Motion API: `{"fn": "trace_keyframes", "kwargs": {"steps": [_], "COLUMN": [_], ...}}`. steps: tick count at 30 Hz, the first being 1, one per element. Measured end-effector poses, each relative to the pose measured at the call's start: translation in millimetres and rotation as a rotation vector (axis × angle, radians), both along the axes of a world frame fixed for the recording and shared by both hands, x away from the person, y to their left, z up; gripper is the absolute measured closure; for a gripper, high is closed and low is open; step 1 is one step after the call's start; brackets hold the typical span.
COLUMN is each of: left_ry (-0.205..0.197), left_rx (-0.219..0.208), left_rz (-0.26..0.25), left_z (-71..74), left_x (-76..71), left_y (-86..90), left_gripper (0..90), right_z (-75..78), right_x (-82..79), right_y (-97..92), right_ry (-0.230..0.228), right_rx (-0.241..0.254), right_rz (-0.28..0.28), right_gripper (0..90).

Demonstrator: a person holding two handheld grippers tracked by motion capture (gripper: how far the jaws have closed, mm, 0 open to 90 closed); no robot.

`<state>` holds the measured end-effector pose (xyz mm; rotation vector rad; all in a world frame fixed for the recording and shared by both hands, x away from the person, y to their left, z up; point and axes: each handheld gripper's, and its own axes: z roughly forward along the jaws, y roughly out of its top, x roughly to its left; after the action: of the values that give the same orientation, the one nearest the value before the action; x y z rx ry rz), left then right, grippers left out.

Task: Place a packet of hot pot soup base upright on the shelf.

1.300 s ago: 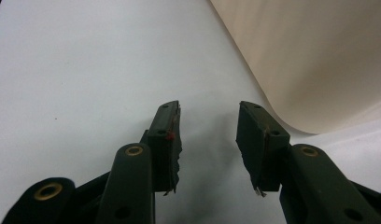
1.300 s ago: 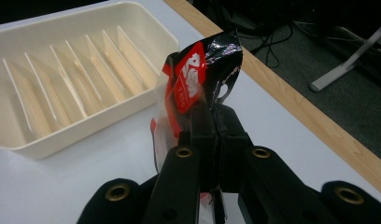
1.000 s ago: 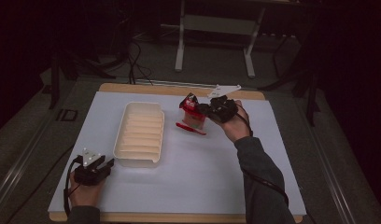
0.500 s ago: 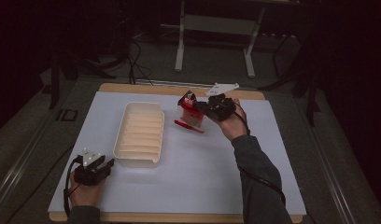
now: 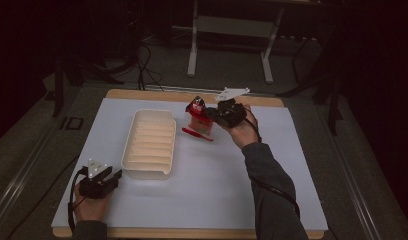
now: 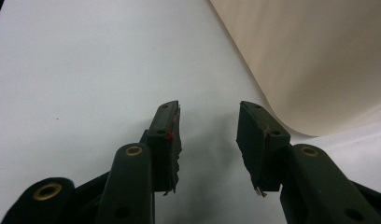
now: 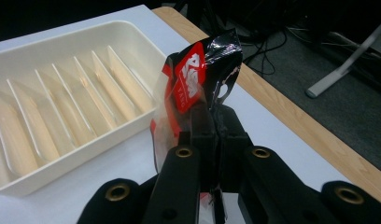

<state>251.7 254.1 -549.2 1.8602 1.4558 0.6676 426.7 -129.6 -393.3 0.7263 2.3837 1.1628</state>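
Hanging pinched between the closed jaws of the right gripper (image 5: 208, 113), a red and black snack packet (image 5: 197, 114) sits above the far middle of the white table mat (image 5: 217, 190), its crumpled top edge sticking up past the jaw tips in the right gripper view (image 7: 198, 84). Just near of it, a thin red strip (image 5: 197, 134) lies flat on the mat. To the left stands a cream ribbed tray (image 5: 149, 143), long side running near to far, close beside the packet but apart from it. At the near left corner, the left gripper (image 5: 113, 175) rests low with its jaws apart and nothing between them, the tray's rounded corner (image 6: 319, 70) just beyond its tips.
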Motion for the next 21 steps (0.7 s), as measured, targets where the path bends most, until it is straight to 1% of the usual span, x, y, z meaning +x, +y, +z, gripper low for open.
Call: {"fn": "trace_keyframes", "kwargs": {"steps": [5,11,17,21], "left_ry": [0.0,0.0,0.003,0.005], "left_rx": [0.0,-0.002,-0.004,-0.004], "left_rz": [0.0,-0.001,0.0,0.001], "left_z": [0.0,-0.3,-0.3,-0.5], "left_x": [0.1,0.3,0.5,0.7], "left_y": [-0.1,0.1,0.3,0.4], "left_gripper": [59.2,59.3,59.2,59.2], "right_z": [0.1,0.7,0.5,0.5], "right_x": [1.1,3.1,7.1,9.7], "right_y": [6.3,8.4,10.9,15.4], "right_ry": [-0.005,-0.016,-0.015,-0.022], "right_rx": [-0.004,0.016,0.017,0.016], "right_rz": [0.002,0.002,-0.008,-0.003], "right_gripper": [88.3,88.3,88.3,88.3]}}
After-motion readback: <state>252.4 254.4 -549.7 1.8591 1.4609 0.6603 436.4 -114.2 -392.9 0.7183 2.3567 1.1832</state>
